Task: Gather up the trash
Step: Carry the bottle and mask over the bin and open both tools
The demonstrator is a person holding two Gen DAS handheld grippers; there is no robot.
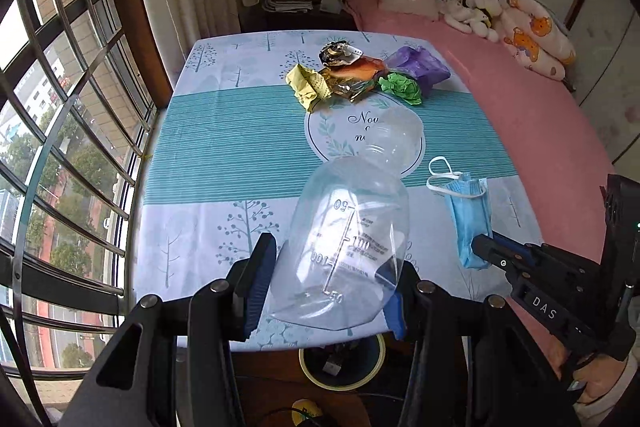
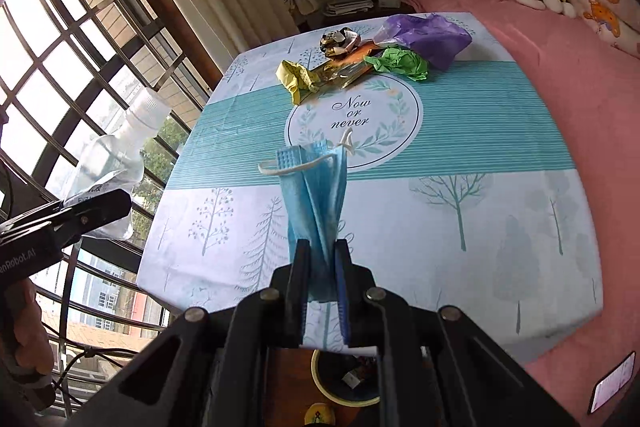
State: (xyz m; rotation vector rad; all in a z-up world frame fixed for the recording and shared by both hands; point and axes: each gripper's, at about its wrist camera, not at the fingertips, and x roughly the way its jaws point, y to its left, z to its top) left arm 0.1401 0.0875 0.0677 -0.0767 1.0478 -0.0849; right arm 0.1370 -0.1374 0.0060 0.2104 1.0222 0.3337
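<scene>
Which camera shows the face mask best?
The right wrist view: the mask hangs centred, pinched in the right gripper, pleats and ear loops clear. The left wrist view shows it small, off to the side.

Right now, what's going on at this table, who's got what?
A person is clearing trash with a claw in each hand. The left claw grips a clear plastic bottle, held up over the near edge of the table. The right claw is clamped on a folded blue face mask, also lifted. A pile of crumpled wrappers and paper sits uncollected at the far end. A bin on the floor below the near edge already has some scraps in it.
</scene>
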